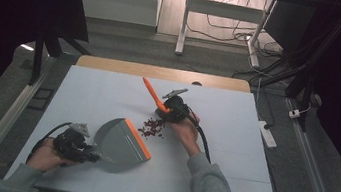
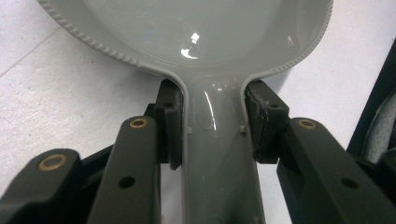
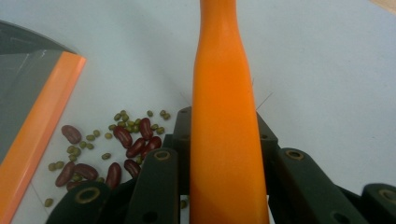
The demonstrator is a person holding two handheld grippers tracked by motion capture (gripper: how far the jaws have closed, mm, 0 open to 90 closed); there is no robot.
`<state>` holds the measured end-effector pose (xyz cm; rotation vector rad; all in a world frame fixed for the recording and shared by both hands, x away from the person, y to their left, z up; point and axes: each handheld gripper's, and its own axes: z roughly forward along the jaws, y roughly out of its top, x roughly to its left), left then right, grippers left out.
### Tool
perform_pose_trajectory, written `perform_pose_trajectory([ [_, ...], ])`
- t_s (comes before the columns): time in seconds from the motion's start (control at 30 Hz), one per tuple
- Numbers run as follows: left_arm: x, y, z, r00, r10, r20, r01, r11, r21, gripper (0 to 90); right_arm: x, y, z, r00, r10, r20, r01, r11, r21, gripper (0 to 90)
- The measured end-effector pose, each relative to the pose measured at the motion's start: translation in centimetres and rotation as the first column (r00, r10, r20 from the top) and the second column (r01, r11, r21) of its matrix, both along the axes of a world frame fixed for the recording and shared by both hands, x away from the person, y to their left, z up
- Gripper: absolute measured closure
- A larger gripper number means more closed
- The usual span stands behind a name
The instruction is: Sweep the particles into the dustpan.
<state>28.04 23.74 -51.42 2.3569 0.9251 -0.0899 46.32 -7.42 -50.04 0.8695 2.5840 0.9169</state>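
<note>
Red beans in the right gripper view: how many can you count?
About 9 red beans, loosely clustered left of the orange handle, beside the dustpan's orange lip. The fingers may hide more.

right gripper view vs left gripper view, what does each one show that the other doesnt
Right gripper view alone: the smooth orange plastic brush handle clamped between its black jaws, the scattered dark red kidney beans and small green mung beans, and the dustpan's orange front lip. Left gripper view alone: the dustpan's glossy grey handle gripped between the jaws, and its ribbed back rim. Both share the grey plastic dustpan and the white tabletop.
</note>
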Motion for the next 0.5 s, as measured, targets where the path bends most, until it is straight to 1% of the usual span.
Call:
perform_pose_trajectory([
  [0.27,0.0,0.0,0.0,1.0,0.0,-0.002,0.0,1.0,0.001,61.0,-0.8,0.7,-0.1,0.9998,0.017,-0.001,-0.017,1.0,-0.002,70.9],
  [0.33,0.0,-0.1,0.0,1.0,-0.001,-0.001,0.001,1.0,0.001,61.1,-1.0,0.8,-0.1,0.9997,0.023,-0.002,-0.023,1.0,0.002,70.9],
  [0.47,0.0,-0.1,0.0,1.0,0.0,-0.001,0.0,1.0,0.0,61.0,-1.3,0.9,-0.1,0.9994,0.03,-0.018,-0.03,0.999,0.026,70.9],
  [0.5,0.0,-0.1,0.0,1.0,0.0,-0.001,0.0,1.0,0.002,61.0,-1.4,1.0,-0.1,0.9993,0.033,-0.016,-0.033,0.999,0.021,70.9],
])
